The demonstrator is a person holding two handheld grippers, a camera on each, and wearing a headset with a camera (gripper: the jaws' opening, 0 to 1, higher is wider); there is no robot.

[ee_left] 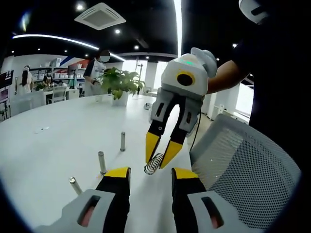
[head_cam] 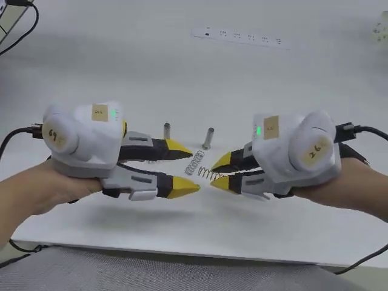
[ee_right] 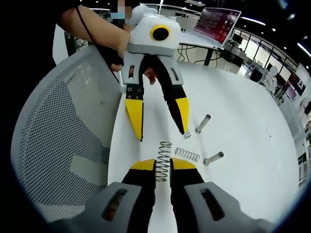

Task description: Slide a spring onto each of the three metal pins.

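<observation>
Nearest the person, the right gripper (ee_right: 163, 167) has its yellow-tipped jaws pinched on a spring (ee_right: 164, 160), which sticks out forward from between the tips. Facing it, the left gripper (ee_left: 150, 175) holds its jaws wide apart, gripping nothing. A second spring (ee_right: 187, 154) lies on the white table (head_cam: 182, 79) between the two sets of tips. Just beyond stand the metal pins (ee_left: 101, 161), three in a row in the left gripper view, their shafts bare. Far back on the table lies a white power strip (head_cam: 242, 36).
</observation>
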